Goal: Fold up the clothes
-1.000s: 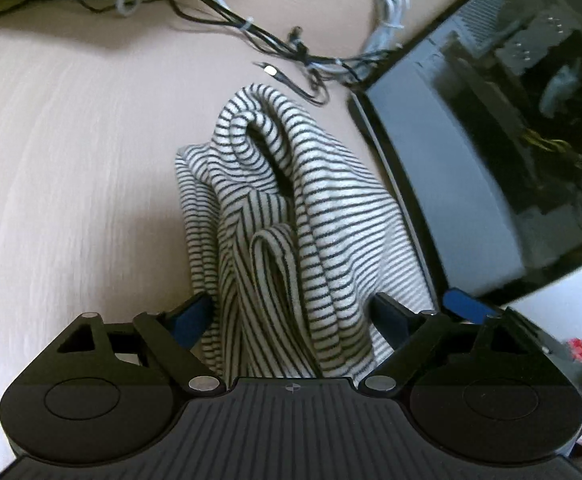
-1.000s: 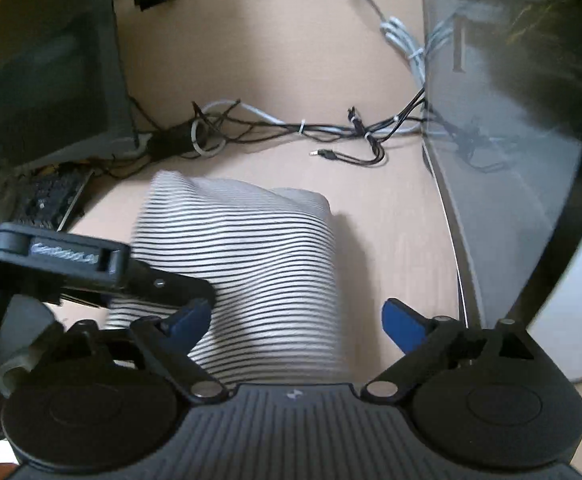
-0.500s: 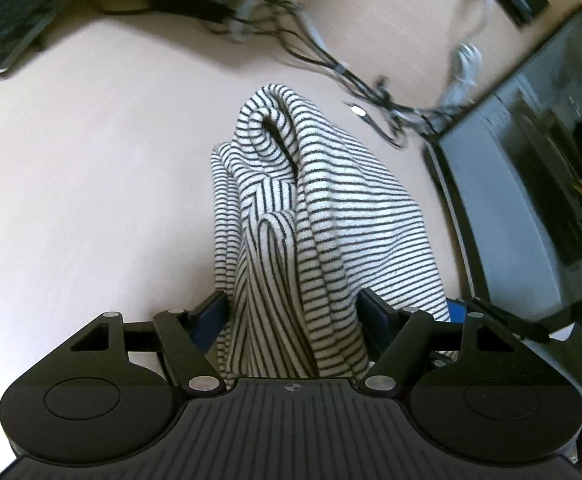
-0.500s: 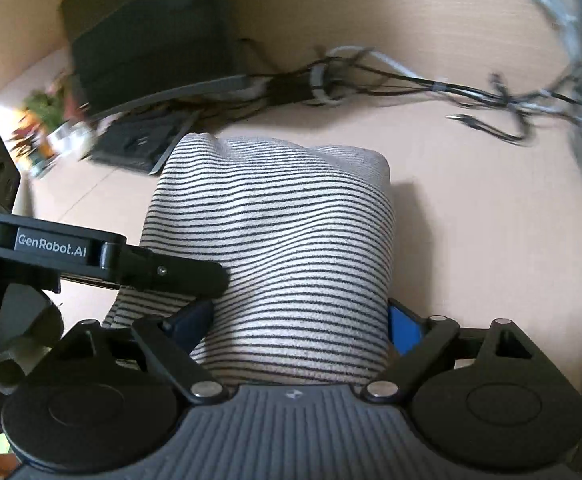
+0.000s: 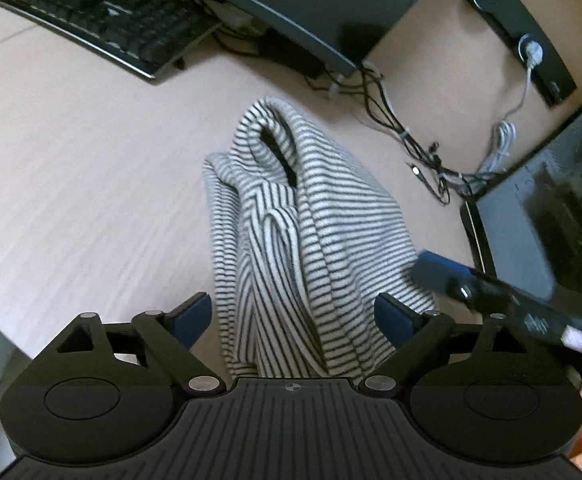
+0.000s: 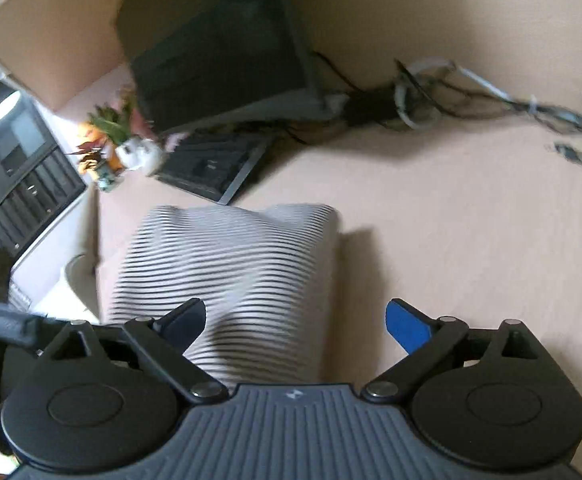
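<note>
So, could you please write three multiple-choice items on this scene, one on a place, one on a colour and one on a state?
1. Where does the keyboard lie, seen from the left wrist?
A. beyond the garment, upper left
B. under the garment
C. between the fingers

2. What colours are the striped garment?
A. red and yellow
B. white with dark stripes
C. plain green

3. How do the left gripper's jaws stand?
A. shut with nothing between
B. spread, cloth between them
C. out of view

Answers: 1 A, it sits at the desk's far left by the monitor; 2 B, thin dark lines cross pale cloth; 3 B, each blue pad stands out to one side of the bunched fabric.
</note>
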`<state>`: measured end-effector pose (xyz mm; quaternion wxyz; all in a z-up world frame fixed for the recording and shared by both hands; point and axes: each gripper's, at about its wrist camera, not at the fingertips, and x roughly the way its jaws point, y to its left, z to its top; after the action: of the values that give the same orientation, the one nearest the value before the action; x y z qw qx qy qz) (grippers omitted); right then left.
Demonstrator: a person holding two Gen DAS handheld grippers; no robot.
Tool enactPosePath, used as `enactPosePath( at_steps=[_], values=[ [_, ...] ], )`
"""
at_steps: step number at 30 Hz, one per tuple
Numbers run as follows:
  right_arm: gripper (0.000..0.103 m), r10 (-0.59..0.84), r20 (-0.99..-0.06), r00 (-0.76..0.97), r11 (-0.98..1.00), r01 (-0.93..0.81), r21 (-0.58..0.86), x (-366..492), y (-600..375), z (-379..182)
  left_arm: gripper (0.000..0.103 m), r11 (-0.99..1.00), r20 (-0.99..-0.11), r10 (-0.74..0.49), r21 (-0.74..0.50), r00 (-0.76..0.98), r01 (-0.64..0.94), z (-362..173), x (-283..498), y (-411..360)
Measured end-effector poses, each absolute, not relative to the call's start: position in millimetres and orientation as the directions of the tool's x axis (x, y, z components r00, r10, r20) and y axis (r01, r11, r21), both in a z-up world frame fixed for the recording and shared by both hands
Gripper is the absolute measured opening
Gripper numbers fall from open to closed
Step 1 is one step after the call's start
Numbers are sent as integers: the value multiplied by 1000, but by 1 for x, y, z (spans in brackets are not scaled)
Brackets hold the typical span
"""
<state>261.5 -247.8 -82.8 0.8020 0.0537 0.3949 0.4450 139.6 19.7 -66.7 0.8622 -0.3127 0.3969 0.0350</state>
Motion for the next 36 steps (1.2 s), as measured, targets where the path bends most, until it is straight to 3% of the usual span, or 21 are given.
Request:
enactPosePath(
  at_steps=[3, 4, 5, 7, 13, 19, 23, 24, 26, 29, 36],
  values=[
    [97, 782, -586, 213, 558, -659, 505, 268, -236, -95, 86, 788, -719, -221, -530, 659, -314, -77, 152, 18],
    [94, 788, -584, 193, 544, -662, 515, 266, -231, -97, 86, 782, -712, -232, -541, 662, -309, -79, 154, 18],
    [83, 794, -583, 174, 531, -665, 526, 264, -226, -98, 84, 781, -711, -244, -547, 660, -301, -79, 157, 18],
    [82, 801, -581, 142, 512, -664, 544, 263, -215, -100, 77, 784, -707, -255, -550, 660, -286, -80, 158, 18],
    [65, 827, -547, 129, 488, -647, 585, 273, -168, -80, 71, 750, -691, -225, -573, 687, -331, -73, 159, 52],
    [65, 862, -493, 116, 415, -720, 556, 292, -105, -61, 71, 751, -692, -150, -544, 707, -374, -64, 169, 96],
    [67, 807, -569, 156, 484, -728, 487, 312, -82, -73, 70, 750, -690, -99, -526, 717, -402, -58, 175, 125],
    [69, 792, -585, 174, 502, -731, 463, 314, -79, -76, 70, 749, -689, -86, -521, 719, -410, -57, 177, 132],
    [86, 767, -600, 228, 535, -745, 400, 312, -80, -77, 73, 719, -680, -71, -542, 729, -435, -56, 173, 147],
    [87, 737, -610, 290, 564, -762, 319, 306, -79, -77, 75, 739, -646, -20, -524, 763, -425, -34, 165, 158],
    [87, 663, -618, 423, 613, -780, 124, 277, -73, -66, 71, 867, -514, -155, -480, 844, -133, 15, 203, 144]
  ],
)
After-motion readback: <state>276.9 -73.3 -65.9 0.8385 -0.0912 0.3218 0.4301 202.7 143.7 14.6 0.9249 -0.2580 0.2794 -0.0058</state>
